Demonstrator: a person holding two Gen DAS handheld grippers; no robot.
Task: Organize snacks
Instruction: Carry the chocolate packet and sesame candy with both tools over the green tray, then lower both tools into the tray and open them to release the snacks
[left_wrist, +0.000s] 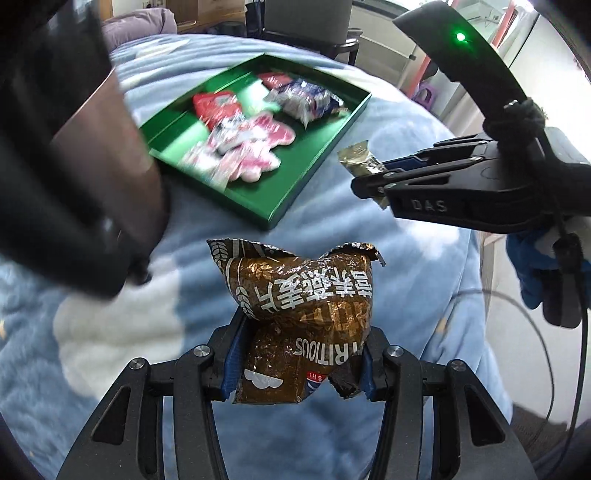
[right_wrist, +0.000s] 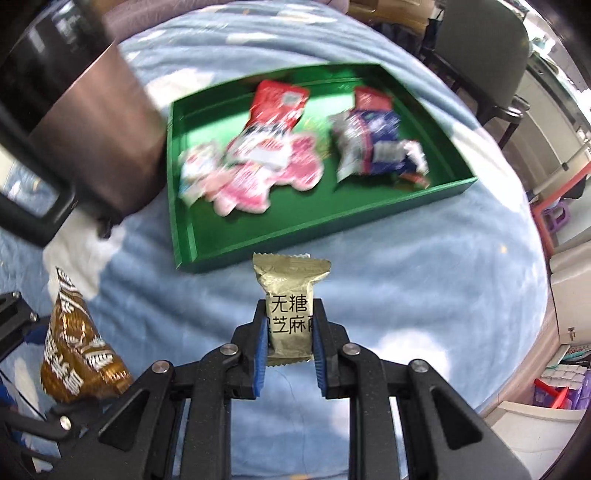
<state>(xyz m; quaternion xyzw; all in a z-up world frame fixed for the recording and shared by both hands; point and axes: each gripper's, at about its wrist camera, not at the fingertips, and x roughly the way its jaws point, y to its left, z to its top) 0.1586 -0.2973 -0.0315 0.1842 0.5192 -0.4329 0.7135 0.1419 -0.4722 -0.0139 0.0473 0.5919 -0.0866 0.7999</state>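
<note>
Left gripper pinching brown packet, right gripper pinching gold sachet — just short of green tray rim

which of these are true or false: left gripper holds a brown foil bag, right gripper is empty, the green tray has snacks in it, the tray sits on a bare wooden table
1. The left gripper holds a crinkled brown foil snack bag. True.
2. The right gripper is empty. False: it is shut on a small gold foil snack packet.
3. The shallow green rectangular tray holds several snack packs. True: red, pink and blue-and-white ones lie inside.
4. The tray sits on a bare wooden table. False: it rests on a light blue fleece blanket.
</note>
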